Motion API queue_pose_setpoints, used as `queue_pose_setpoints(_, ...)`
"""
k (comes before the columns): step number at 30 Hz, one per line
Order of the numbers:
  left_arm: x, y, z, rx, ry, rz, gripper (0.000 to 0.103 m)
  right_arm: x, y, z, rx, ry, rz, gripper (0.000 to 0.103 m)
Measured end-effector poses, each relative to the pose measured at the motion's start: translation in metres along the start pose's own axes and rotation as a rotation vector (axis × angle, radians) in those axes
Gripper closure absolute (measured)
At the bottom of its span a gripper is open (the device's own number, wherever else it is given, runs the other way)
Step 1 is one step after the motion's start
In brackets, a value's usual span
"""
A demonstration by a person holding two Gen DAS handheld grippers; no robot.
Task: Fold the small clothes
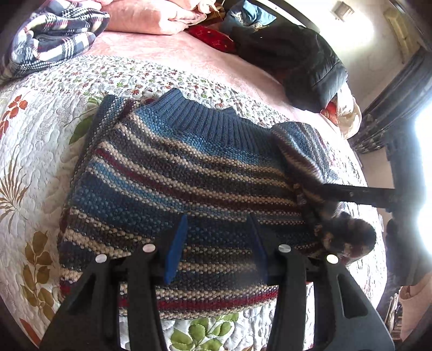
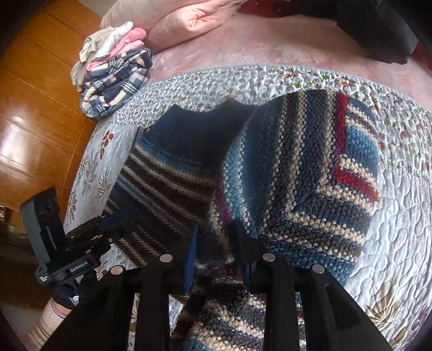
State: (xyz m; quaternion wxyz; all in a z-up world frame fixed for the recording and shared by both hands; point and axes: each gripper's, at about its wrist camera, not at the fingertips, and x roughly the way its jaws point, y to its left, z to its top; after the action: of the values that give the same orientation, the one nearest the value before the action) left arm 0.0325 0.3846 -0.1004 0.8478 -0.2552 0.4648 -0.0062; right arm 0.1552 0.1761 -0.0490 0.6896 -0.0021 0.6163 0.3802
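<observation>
A striped knit sweater (image 1: 167, 172) in blue, cream and red lies collar-away on a floral quilt (image 1: 37, 162). My left gripper (image 1: 216, 248) stands open low over its lower body, blue pads apart with only flat knit under them. In the right wrist view, my right gripper (image 2: 217, 253) is shut on the bunched sleeve (image 2: 213, 259), and the sweater's side panel (image 2: 297, 175) drapes up from the quilt with its stripes running upright. The left wrist view shows a right gripper finger (image 1: 351, 194) reaching in from the right, with the sleeve (image 1: 345, 235) balled beneath it.
A folded plaid stack (image 1: 54, 35) sits at the quilt's far left corner, with pink pillows (image 1: 151, 16) and a dark jacket (image 1: 305, 64) behind on the pink bedspread (image 1: 172, 56). A wooden wardrobe (image 2: 32, 121) stands beside the bed. A gloved hand (image 2: 63, 295) holds the left gripper (image 2: 116, 224).
</observation>
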Motion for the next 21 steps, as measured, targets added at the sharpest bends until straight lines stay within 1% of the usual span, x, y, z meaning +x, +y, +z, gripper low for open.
queue_pose_setpoints(7,-0.003,-0.011,0.003,0.006,-0.001,-0.05,0.058,0.012,-0.014,-0.005,0.033,0.016,0.047,0.074)
queue_pose_setpoints(10,0.001,-0.019,0.006,-0.012,0.014,-0.089,0.058,0.017,-0.017,-0.006,0.035,0.013,0.064,0.074)
queue_pose_setpoints(11,0.003,-0.021,0.007,-0.02,0.019,-0.102,0.058,0.015,-0.017,-0.006,0.036,0.014,0.071,0.072)
queue_pose_setpoints(12,0.005,-0.024,0.008,-0.033,0.025,-0.12,0.058,0.013,-0.018,-0.006,0.037,0.015,0.091,0.066)
queue_pose_setpoints(13,0.008,-0.027,0.01,-0.046,0.034,-0.139,0.057,0.01,-0.017,-0.006,0.04,0.009,0.111,0.062)
queue_pose_setpoints(14,0.01,-0.029,0.011,-0.058,0.042,-0.158,0.057,0.002,-0.017,-0.007,0.037,-0.002,0.125,0.056)
queue_pose_setpoints(15,0.012,-0.033,0.012,-0.067,0.05,-0.179,0.057,-0.006,-0.016,-0.009,0.033,-0.017,0.131,0.048)
queue_pose_setpoints(17,0.018,-0.042,0.015,-0.073,0.066,-0.21,0.057,-0.029,-0.015,-0.014,0.019,-0.07,0.138,0.04)
queue_pose_setpoints(19,0.024,-0.052,0.017,-0.067,0.08,-0.238,0.055,-0.051,-0.021,-0.021,0.01,-0.111,0.113,0.039)
queue_pose_setpoints(21,0.031,-0.062,0.019,-0.065,0.102,-0.27,0.054,-0.065,-0.031,-0.025,0.031,-0.134,0.107,0.039)
